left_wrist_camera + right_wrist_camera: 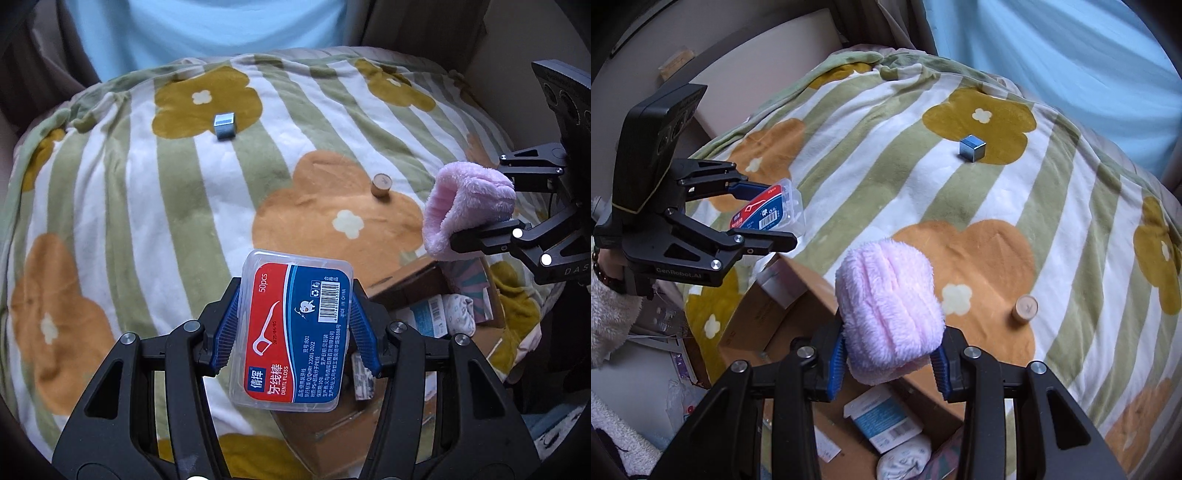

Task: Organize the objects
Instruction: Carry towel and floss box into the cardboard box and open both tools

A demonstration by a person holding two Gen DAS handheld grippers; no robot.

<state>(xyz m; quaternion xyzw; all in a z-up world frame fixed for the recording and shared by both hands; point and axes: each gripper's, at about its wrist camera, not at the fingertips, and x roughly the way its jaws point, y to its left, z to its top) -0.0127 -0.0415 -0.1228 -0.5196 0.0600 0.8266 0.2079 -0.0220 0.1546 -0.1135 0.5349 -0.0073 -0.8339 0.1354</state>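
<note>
My left gripper (295, 325) is shut on a clear dental floss box (291, 328) with a red and blue label, held above the edge of a cardboard box (406, 280). It shows in the right wrist view too (764, 214). My right gripper (888, 363) is shut on a fluffy pink rolled cloth (890, 310), held over the same cardboard box (764, 317); it appears at the right in the left wrist view (469, 203). A small metal cube (224, 126) (972, 147) and a small wooden cylinder (381, 185) (1025, 308) lie on the flowered blanket (147, 206).
The cardboard box holds a white and blue packet (886, 421), a white patterned bundle (905, 458) and other small items. A person in a light blue top (207, 26) sits behind the blanket. Clutter lies on the floor at the left (665, 332).
</note>
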